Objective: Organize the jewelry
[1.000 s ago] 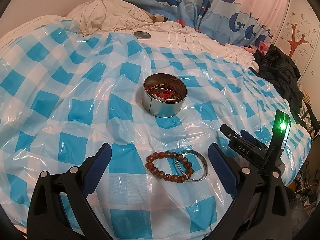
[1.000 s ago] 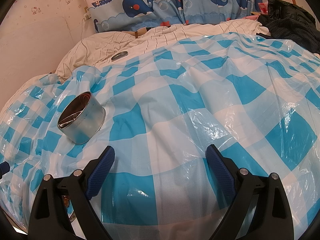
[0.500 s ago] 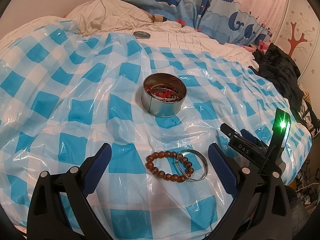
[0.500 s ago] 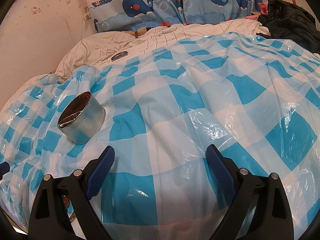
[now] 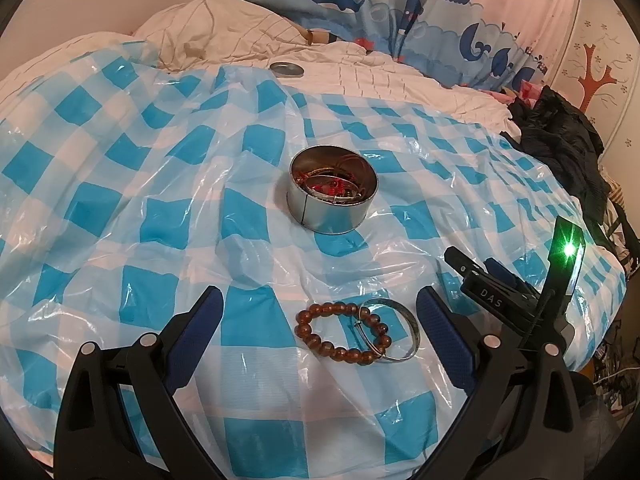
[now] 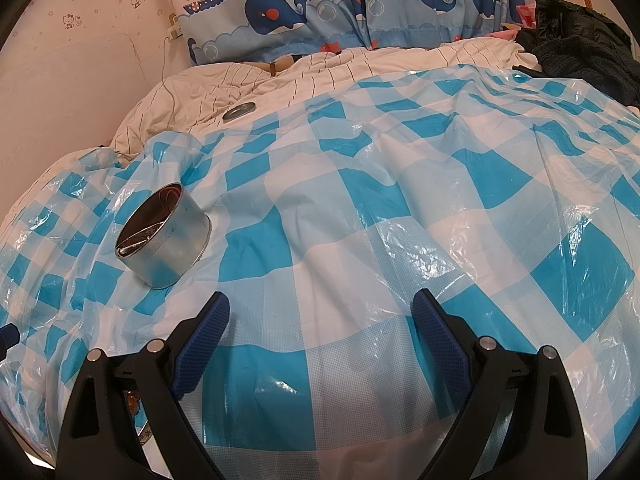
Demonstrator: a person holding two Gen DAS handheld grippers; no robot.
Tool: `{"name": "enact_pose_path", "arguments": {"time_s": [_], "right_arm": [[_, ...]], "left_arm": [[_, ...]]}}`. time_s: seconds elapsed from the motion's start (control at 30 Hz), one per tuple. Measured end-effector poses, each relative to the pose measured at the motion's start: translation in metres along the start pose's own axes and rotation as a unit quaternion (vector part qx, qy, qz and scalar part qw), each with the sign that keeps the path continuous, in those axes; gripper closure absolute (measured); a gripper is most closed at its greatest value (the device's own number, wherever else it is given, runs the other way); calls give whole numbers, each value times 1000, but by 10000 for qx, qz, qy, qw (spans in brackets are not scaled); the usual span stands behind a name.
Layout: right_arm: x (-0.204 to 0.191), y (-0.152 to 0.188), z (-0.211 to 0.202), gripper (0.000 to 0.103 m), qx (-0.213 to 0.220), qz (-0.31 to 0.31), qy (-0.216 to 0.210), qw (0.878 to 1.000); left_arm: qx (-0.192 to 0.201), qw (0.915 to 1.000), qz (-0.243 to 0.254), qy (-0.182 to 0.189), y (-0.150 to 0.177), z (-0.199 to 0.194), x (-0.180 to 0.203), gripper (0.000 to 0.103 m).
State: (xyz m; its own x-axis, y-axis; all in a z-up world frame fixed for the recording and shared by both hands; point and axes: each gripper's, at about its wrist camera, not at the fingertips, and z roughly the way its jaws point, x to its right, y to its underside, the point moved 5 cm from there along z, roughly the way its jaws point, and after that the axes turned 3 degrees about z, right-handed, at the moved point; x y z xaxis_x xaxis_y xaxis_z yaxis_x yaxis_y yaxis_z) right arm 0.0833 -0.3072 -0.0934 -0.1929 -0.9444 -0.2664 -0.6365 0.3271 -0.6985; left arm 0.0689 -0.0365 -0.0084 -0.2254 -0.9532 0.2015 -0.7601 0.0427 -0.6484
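Note:
A brown bead bracelet (image 5: 316, 336) and a silver bangle (image 5: 412, 322) overlapping it lie on the blue-and-white checked plastic sheet (image 5: 160, 216). My left gripper (image 5: 320, 312) is open, its fingers either side of them and just short of them. A round metal tin (image 5: 332, 196) with several pieces of jewelry inside stands beyond; it also shows in the right wrist view (image 6: 164, 236). My right gripper (image 6: 322, 312) is open and empty over bare sheet, to the right of the tin. It shows at the right of the left wrist view (image 5: 516, 292).
The sheet covers a soft, rumpled bed. A round metal lid (image 5: 286, 69) lies on the striped white bedding behind; it also shows in the right wrist view (image 6: 239, 111). Dark clothing (image 5: 560, 148) is piled at the right edge. A whale-print curtain (image 6: 360, 4) hangs behind.

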Motion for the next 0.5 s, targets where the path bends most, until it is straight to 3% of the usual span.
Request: {"name": "enact_pose_path", "arguments": {"time_s": [0.5], "right_arm": [[0, 0, 0, 14, 0, 2, -3, 10000]], "left_arm": [[-20, 10000, -1, -24, -1, 0, -7, 10]]}}
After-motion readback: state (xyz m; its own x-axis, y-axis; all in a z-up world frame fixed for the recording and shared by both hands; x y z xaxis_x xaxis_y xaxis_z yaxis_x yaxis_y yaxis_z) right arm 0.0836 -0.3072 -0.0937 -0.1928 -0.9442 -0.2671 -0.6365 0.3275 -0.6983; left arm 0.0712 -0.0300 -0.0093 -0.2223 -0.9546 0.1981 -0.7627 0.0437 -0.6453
